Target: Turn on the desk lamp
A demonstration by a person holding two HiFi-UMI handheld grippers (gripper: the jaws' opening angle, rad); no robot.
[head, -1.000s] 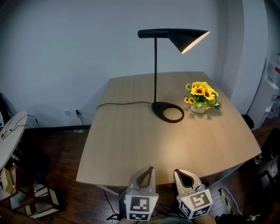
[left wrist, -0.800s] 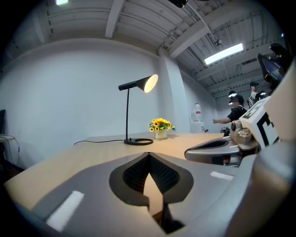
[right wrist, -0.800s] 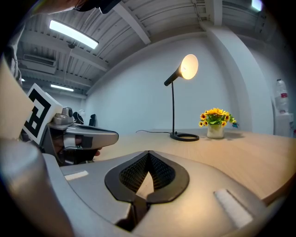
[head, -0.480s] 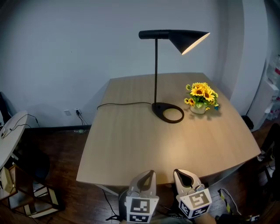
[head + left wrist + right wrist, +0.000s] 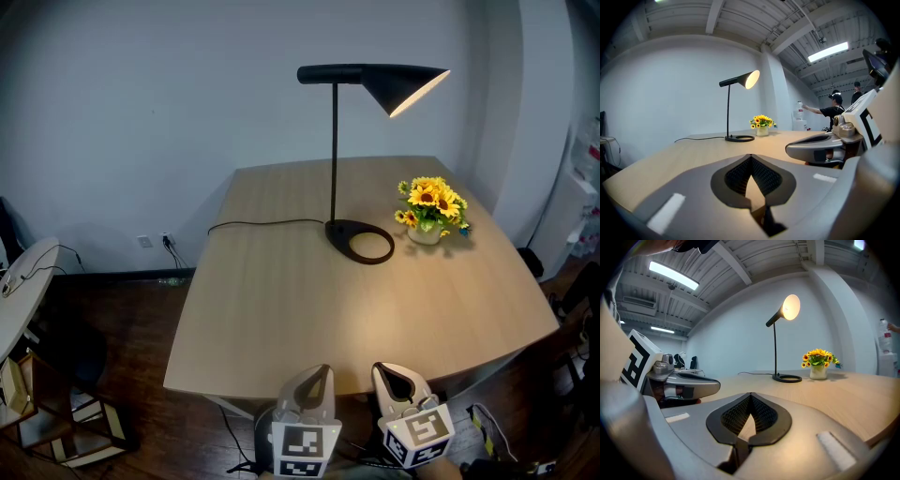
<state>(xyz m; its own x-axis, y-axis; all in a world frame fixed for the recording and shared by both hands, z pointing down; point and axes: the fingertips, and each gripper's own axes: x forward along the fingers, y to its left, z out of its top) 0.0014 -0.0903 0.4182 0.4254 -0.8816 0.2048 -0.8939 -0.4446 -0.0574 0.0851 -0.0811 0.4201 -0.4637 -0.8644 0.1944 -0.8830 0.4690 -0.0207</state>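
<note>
A black desk lamp (image 5: 334, 150) stands at the far middle of the wooden table (image 5: 281, 309), its ring base (image 5: 360, 241) flat on the top and its cone shade (image 5: 403, 84) lit inside. The lamp (image 5: 736, 108) shows far ahead in the left gripper view, and the lamp (image 5: 780, 343) likewise in the right gripper view. My left gripper (image 5: 312, 384) and right gripper (image 5: 394, 382) sit side by side at the table's near edge, both shut and empty, far from the lamp.
A small pot of sunflowers (image 5: 430, 208) stands right of the lamp base. The lamp's black cord (image 5: 262, 223) runs left off the table edge. A white round table (image 5: 19, 291) and a wooden stool frame (image 5: 66, 422) stand on the floor at left. People (image 5: 836, 110) stand in the distance.
The view shifted very slightly; the left gripper edged a little to the right. Lamp, flowers and right gripper stay as they were.
</note>
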